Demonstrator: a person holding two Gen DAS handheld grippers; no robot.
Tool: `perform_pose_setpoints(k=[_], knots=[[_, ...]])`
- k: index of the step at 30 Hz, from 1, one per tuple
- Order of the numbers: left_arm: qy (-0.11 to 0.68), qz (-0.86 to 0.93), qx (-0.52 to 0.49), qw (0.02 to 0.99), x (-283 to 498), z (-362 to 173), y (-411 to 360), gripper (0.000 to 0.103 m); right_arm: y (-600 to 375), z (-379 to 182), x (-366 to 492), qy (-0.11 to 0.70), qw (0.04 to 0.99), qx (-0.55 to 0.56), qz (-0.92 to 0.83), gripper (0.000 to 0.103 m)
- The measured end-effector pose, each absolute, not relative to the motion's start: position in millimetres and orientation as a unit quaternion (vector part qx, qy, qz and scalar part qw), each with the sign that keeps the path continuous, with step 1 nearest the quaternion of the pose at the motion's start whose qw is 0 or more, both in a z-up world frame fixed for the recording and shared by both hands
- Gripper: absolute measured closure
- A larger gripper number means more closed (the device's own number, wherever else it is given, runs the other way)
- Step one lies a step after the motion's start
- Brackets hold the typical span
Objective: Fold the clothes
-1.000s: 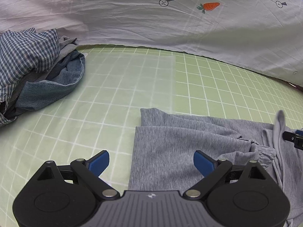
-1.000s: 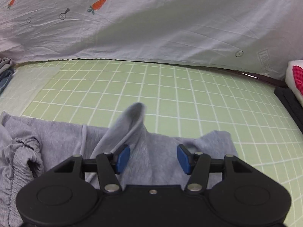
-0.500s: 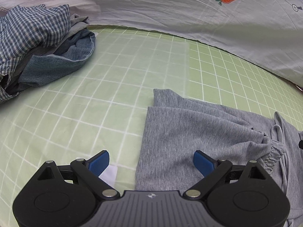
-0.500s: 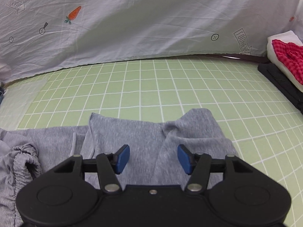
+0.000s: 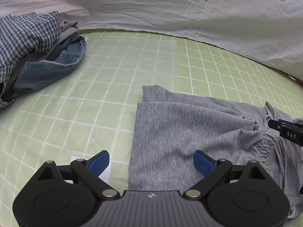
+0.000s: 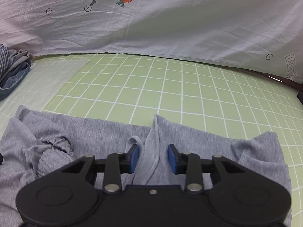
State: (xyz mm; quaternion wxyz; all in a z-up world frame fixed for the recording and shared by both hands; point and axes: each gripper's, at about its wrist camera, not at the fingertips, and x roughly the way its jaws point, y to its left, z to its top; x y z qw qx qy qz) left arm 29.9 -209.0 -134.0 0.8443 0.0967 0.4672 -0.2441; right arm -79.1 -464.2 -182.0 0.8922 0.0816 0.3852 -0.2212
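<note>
A grey knit garment (image 5: 185, 128) lies partly folded on the green grid mat (image 5: 106, 87), with a gathered elastic band (image 5: 265, 138) on its right part. My left gripper (image 5: 151, 162) is open, low over the garment's left edge. In the right wrist view the same grey garment (image 6: 106, 132) spreads across the front. My right gripper (image 6: 153, 158) is open, and a raised fold of the grey cloth (image 6: 154, 132) stands between its blue pads (image 6: 134, 158). The right gripper also shows at the right edge of the left wrist view (image 5: 287, 132).
A pile of clothes lies at the left: a blue checked shirt (image 5: 24, 36) and denim (image 5: 49, 70), seen too in the right wrist view (image 6: 13, 73). A white printed sheet (image 5: 170, 11) hangs behind the mat. A white label (image 5: 106, 172) lies by the left pad.
The right gripper swung left and lower over the garment, with a raised cloth fold now between its pads. The left view shifted slightly; the right gripper entered its right edge.
</note>
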Motion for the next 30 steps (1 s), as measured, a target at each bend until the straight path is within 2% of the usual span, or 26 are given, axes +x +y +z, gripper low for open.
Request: perform_pose_setpoints(k=[2,13,15,16,17,19,22,26,28,29,30], knots=[[0.468,-0.243,0.092,0.845,31.0,-134.0,-208.2,0.008,-461.6,-182.1,-77.9,0.384,0.894,0.084,-0.213,0.098],[0.478,-0.244,0.080,0.840,32.2,-136.5,-203.9,0.008,-457.6,-173.6,-95.6,0.367,0.903,0.138,-0.178,0.098],[0.482,-0.246,0.082,0.837,31.7,-138.0,-203.1,0.008,-456.8,-172.0,-98.9,0.364,0.904,0.147,-0.172,0.093],[0.484,-0.246,0.083,0.836,31.2,-138.7,-202.3,0.008,-456.5,-171.2,-100.5,0.362,0.904,0.152,-0.169,0.081],[0.486,-0.246,0.083,0.835,30.7,-139.7,-201.4,0.008,-456.1,-170.5,-102.1,0.360,0.905,0.157,-0.166,0.057],[0.492,-0.244,0.080,0.832,30.4,-142.2,-199.4,0.008,-456.5,-165.7,-108.7,0.356,0.905,0.147,-0.181,0.033],[0.501,-0.245,0.070,0.827,31.3,-145.7,-196.0,0.008,-458.8,-155.6,-122.3,0.348,0.903,0.111,-0.224,0.014],[0.505,-0.252,0.066,0.823,29.5,-147.1,-196.2,0.010,-471.0,-151.9,-146.0,0.363,0.883,0.099,-0.280,0.010],[0.505,-0.255,0.074,0.821,26.7,-146.4,-197.9,0.024,-477.0,-151.5,-159.8,0.367,0.873,0.108,-0.301,0.010],[0.504,-0.256,0.078,0.821,24.7,-145.9,-198.5,0.027,-479.9,-151.2,-165.6,0.370,0.868,0.112,-0.311,0.010],[0.505,-0.259,0.076,0.820,23.1,-145.4,-198.7,0.036,-481.3,-151.7,-170.0,0.375,0.862,0.114,-0.321,0.010]])
